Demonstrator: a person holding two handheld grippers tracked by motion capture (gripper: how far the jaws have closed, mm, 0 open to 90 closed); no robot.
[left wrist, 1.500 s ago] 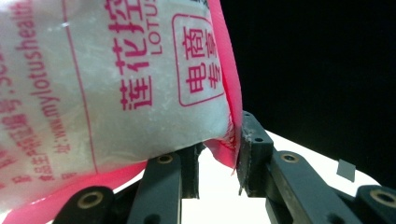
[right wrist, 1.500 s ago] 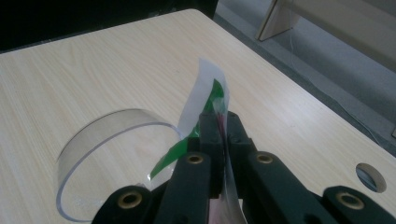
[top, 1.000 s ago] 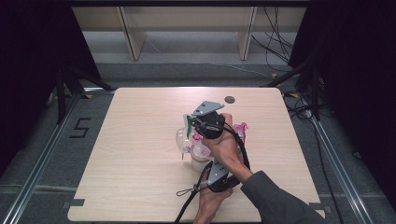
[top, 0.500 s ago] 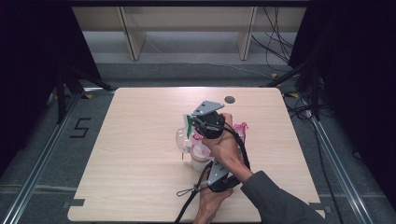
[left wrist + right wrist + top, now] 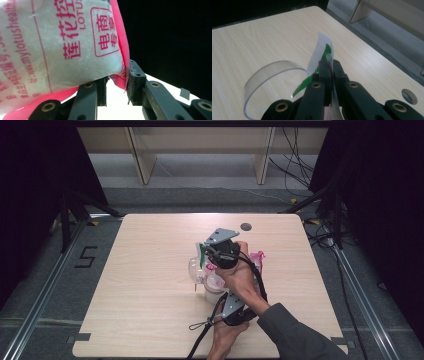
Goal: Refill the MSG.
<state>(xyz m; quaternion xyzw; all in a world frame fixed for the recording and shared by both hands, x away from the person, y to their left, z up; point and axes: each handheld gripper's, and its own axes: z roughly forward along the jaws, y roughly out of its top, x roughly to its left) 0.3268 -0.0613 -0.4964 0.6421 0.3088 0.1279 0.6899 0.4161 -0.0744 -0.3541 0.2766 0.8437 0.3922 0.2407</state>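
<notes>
Grippers sit mid-table (image 5: 150, 330), arms crossed. My left gripper (image 5: 116, 87) has its jaws partly apart w/ the pink-edged white bag (image 5: 62, 45) btwn them, pinching its lower edge. My right gripper (image 5: 329, 67) is clamped tight on a thin green-and-clear wrapper strip (image 5: 323, 53), just beside the clear round container (image 5: 265, 82) on the wood.

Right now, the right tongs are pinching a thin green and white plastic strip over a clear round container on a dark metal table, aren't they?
Not quite: the table is pale wood, as the right gripper view shows. The right tongs do pinch the thin green and white plastic strip over the clear round container.
</notes>
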